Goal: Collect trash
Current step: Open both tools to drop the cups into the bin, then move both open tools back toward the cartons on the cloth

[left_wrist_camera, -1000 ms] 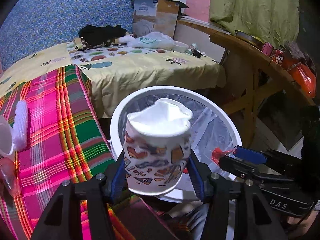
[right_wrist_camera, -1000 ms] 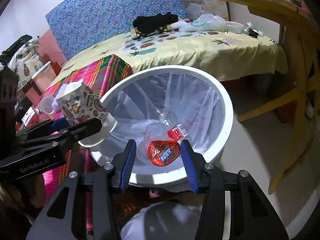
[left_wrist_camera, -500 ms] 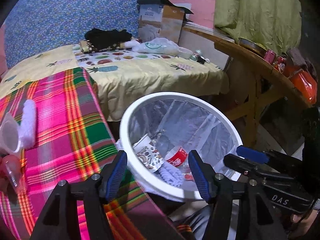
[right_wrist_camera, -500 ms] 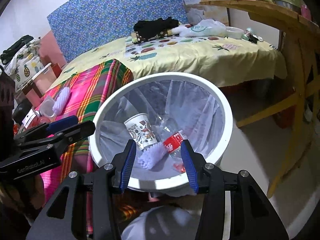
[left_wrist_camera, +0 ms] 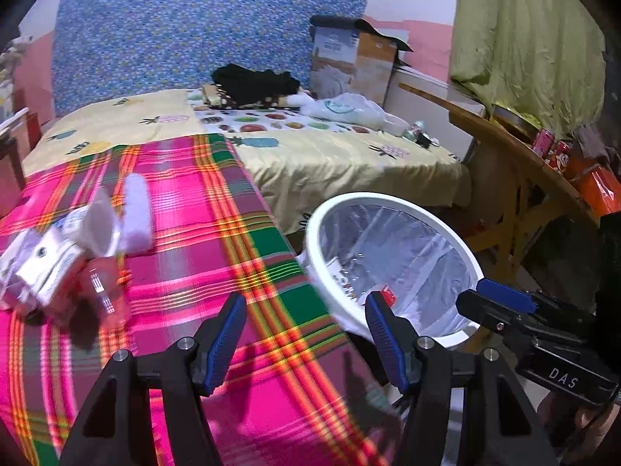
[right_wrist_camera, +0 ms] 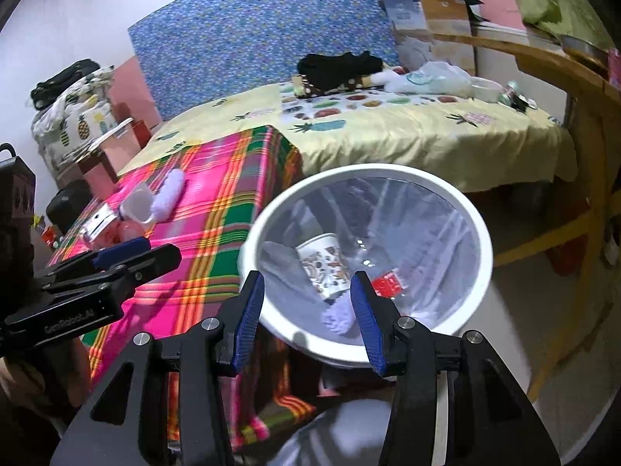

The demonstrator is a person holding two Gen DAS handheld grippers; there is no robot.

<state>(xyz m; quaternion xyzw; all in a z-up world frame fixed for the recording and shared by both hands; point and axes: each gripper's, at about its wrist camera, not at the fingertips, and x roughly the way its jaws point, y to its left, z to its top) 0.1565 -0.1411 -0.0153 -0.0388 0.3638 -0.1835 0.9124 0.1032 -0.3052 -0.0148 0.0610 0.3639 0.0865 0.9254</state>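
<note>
The patterned paper cup (right_wrist_camera: pixel 324 268) that the left gripper (left_wrist_camera: pixel 304 343) clamped a second ago now lies inside the round white bin (right_wrist_camera: pixel 475 233), on its thin clear liner beside a red-labelled bottle (right_wrist_camera: pixel 388 284). Both the left gripper and the right gripper (right_wrist_camera: pixel 308 320) stand released and hold nothing. The left one has swung over the pink plaid cloth (left_wrist_camera: pixel 202 240), where a fuzzy lilac roll (left_wrist_camera: pixel 136 213) and a soft white cup (left_wrist_camera: pixel 99 225) lie

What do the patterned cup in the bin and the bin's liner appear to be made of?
Patterned cup: probably paper, with a matte printed wall and plain white inside; it lies on its side, apparently undented. Liner: thin clear plastic film, glossy, see-through, creased, with small highlights. White bin: likely smooth molded plastic, judging by its even rim.
</note>
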